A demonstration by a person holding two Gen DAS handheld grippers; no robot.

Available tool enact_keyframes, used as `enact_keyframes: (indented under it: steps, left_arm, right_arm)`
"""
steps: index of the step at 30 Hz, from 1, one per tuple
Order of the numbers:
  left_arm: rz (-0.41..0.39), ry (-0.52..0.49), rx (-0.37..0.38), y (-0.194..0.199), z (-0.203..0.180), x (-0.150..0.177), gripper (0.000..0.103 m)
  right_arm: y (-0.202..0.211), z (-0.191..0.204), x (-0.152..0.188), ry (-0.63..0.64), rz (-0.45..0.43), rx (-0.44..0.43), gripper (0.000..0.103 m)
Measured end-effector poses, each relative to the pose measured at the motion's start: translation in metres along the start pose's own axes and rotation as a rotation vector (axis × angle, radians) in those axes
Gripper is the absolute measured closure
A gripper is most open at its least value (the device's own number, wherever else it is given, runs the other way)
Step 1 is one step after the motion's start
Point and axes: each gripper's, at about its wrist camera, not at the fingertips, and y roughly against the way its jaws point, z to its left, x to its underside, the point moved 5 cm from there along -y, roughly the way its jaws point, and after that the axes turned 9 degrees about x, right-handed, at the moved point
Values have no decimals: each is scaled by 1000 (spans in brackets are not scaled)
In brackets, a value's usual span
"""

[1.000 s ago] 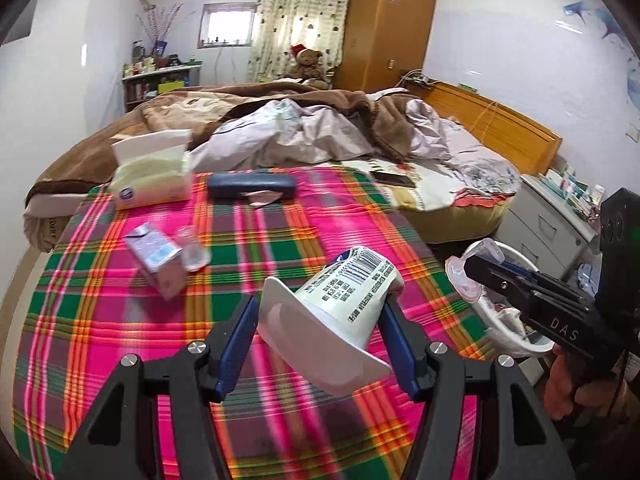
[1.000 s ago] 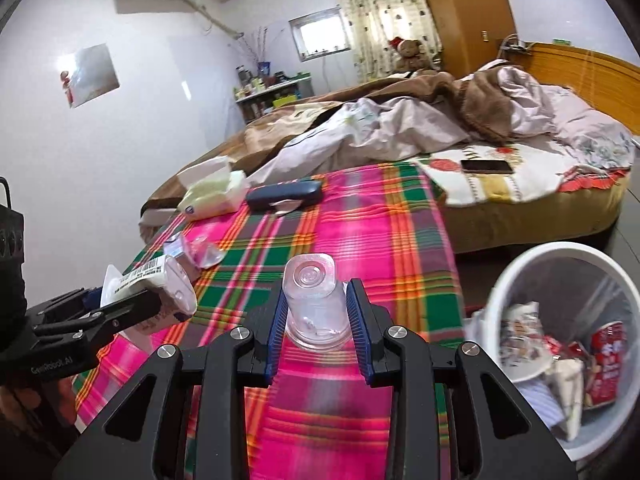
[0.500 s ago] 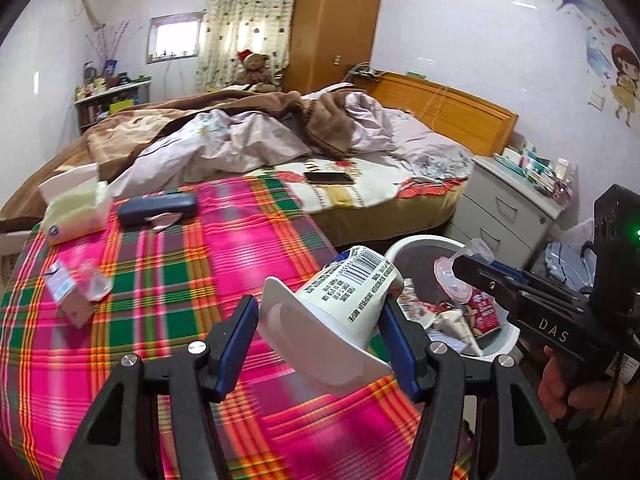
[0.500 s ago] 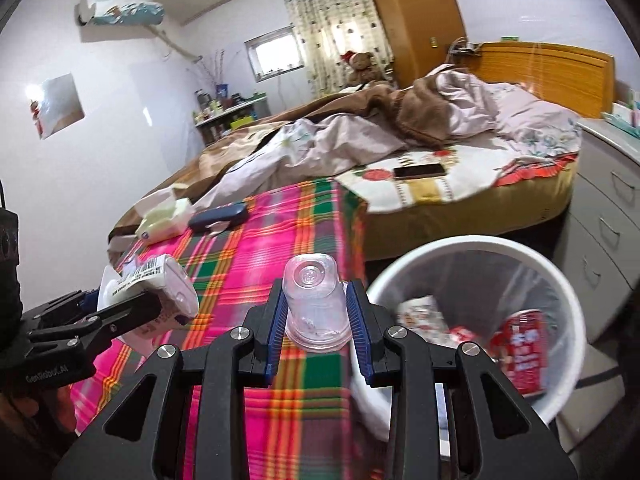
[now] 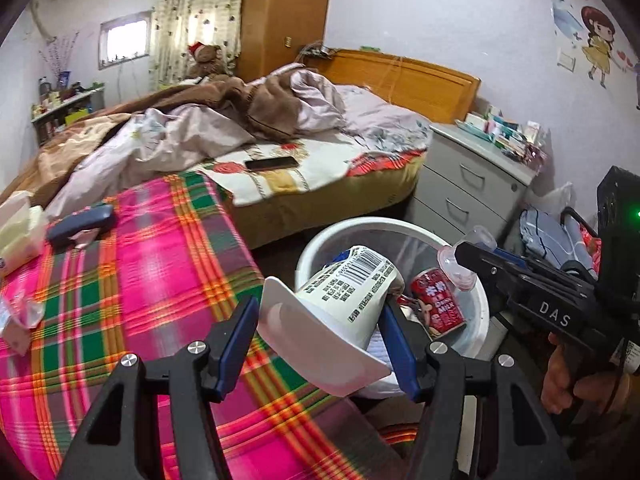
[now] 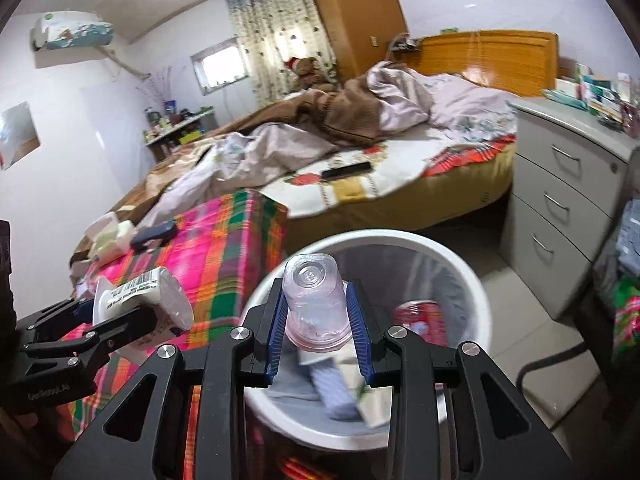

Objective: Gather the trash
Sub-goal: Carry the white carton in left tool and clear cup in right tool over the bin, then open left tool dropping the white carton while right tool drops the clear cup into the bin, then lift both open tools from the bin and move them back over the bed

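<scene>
Over the bin now, off the bench: I'm holding left fingers clamped on the yogurt cup, right fingers on the clear cup. Drop is next.

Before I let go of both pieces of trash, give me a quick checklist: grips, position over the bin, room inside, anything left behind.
1. Left gripper clamped on the white barcoded yogurt cup: ok.
2. Right gripper clamped on the small clear plastic cup, held upside down: ok.
3. Clear cup over the round white trash bin: ok, the bin's opening shows right behind it.
4. Yogurt cup over the bin: cannot tell; its wide rim appears still over the plaid cloth's edge.
5. Room in the bin: ok; a red can and papers lie low inside.
6. Plaid cloth cleared: not ok; small clear wrappers remain at its left edge.
</scene>
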Motion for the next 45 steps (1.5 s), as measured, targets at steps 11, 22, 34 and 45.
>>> enact_keyframes:
  steps: [11, 22, 34, 45]
  left_arm:
    - [65, -20, 61, -45, -28, -3, 39]
    - [85, -16, 80, -61, -33, -4, 30]
    - [60, 15, 75, -47, -23, -3, 29]
    - [26, 29, 36, -21, -11, 4, 29]
  right_arm:
    - [-27, -32, 9, -28, 78, 69, 72]
    - [-38, -42, 11, -16, 119, 87, 71]
    - [-33, -37, 10, -18, 109, 76, 55]
    - [-19, -23, 9, -2, 86, 56, 55]
